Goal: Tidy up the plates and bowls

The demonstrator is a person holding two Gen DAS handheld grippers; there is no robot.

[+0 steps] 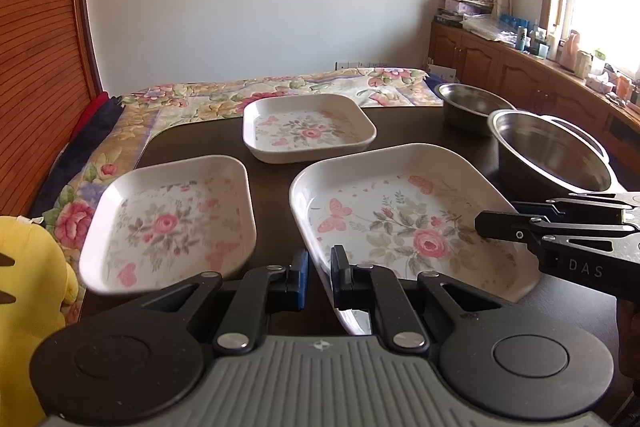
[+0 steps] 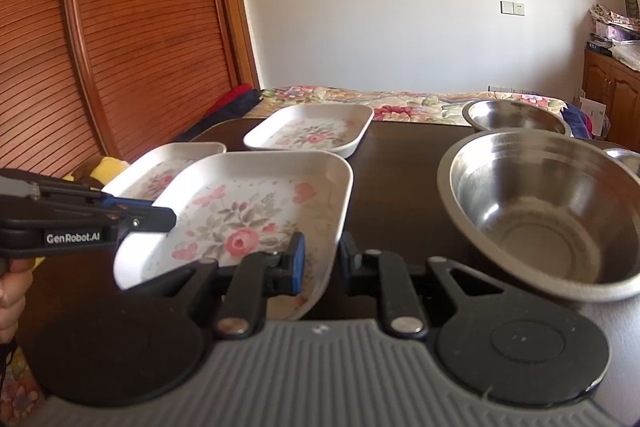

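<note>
Three white floral square plates sit around a dark table. Both grippers hold the nearest plate. My left gripper is shut on its near left rim and shows from the side in the right wrist view. My right gripper is shut on its near right rim, entering the left wrist view from the right. A second plate lies to the left, a third farther back. A large steel bowl stands right, a smaller one behind it.
A yellow plush toy sits off the table's left edge. A floral bedspread lies beyond the table's far edge, with a slatted wooden door to the left. Wooden cabinets with clutter run along the right wall.
</note>
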